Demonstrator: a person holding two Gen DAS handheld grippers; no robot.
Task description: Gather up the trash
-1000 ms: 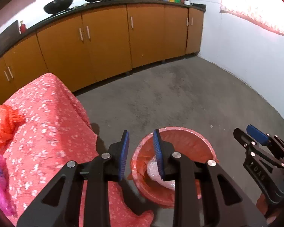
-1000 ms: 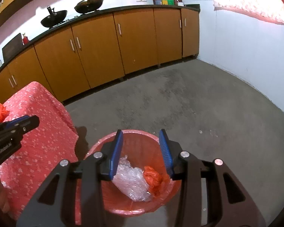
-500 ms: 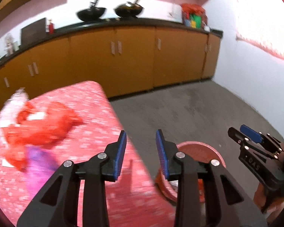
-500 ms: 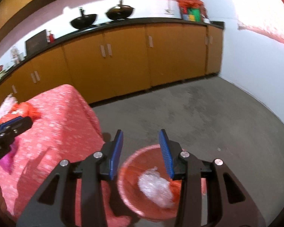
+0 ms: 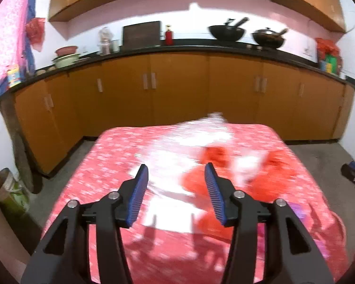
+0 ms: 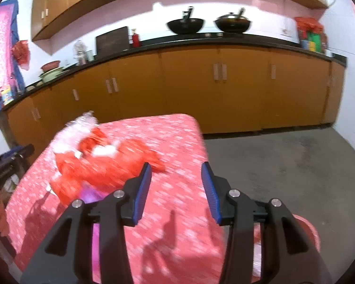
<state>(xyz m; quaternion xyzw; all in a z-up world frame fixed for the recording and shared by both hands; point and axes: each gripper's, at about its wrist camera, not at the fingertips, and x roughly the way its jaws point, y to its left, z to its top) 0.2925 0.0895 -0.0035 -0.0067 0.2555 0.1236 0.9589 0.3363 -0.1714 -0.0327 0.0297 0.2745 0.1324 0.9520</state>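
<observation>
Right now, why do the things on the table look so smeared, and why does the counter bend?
Left wrist view: motion blur smears the trash and tablecloth, while the left gripper stays sharp; the fisheye lens bows the counter. Right wrist view: the trash is blurred too, the right gripper crisp, its shadows falling on the cloth.

Floral cloth table cover, crinkly clear plastic wrap (glossy), rough concrete floor, smooth wood-look cabinets
</observation>
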